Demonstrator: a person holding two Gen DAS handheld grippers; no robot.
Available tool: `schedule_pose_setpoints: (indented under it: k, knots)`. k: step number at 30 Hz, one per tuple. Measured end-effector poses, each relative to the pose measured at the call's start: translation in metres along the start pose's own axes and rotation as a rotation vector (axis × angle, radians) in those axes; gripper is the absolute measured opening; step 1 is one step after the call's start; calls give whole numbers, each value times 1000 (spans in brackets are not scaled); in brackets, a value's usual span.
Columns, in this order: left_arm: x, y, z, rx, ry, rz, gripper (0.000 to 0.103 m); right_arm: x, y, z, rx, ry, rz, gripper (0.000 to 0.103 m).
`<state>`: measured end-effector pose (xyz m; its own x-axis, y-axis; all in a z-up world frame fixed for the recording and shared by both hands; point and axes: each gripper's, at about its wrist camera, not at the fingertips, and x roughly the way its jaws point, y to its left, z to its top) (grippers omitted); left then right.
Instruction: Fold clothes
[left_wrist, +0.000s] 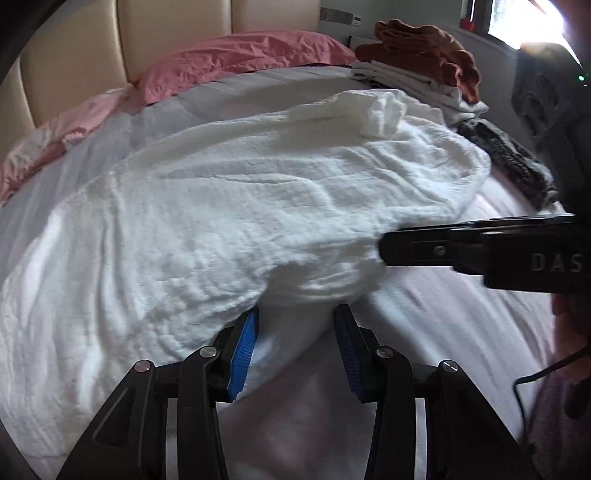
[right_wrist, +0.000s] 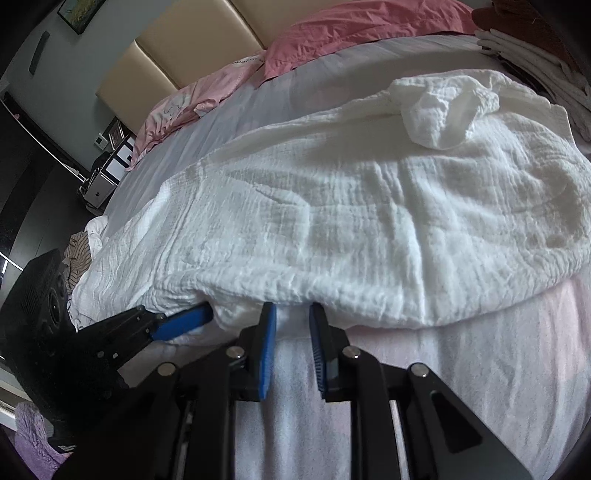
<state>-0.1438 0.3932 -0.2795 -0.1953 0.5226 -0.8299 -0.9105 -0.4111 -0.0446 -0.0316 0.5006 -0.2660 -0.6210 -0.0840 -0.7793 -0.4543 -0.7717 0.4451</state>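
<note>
We take the white crinkled cotton garment (right_wrist: 369, 206) as our landmark: it lies spread across the pale bed sheet (right_wrist: 480, 350), its bunched sleeve (right_wrist: 443, 110) resting on its far part. Behind it lie the dusty-pink pillows (right_wrist: 351, 26) against the beige padded headboard (right_wrist: 192, 48). To its far right stands the stack of folded white and rust-orange clothes (left_wrist: 417, 62), with a dark grey knitted garment (left_wrist: 509, 158) just before that stack. At its near edge the left gripper (left_wrist: 295, 321) and the right gripper (right_wrist: 293, 317) sit side by side, the left one to the left.
</note>
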Motion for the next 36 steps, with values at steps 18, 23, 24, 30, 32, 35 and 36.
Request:
schedule_pose_setpoints:
  k: [18, 23, 24, 30, 32, 35, 36]
  knots:
    - [-9, -23, 5, -47, 28, -389, 38, -10, -5, -4, 15, 2, -39, 20]
    - [-10, -31, -8, -29, 90, -408, 38, -21, 7, -10, -60, -12, -39, 20]
    - [-13, -30, -10, -35, 93, -412, 38, -22, 11, -11, -80, -11, -29, 20]
    - [-34, -24, -20, -62, 132, -357, 40, -7, 26, -17, -146, 61, 19, 19]
    - [-43, -19, -26, -64, 148, -318, 41, 2, 24, -20, -138, 101, 29, 19]
    - [-56, -3, -28, -99, 161, -269, 41, 14, 25, -25, -164, 150, -7, 19]
    - [-62, 5, -29, -117, 156, -252, 41, 15, 26, -26, -177, 156, -18, 18]
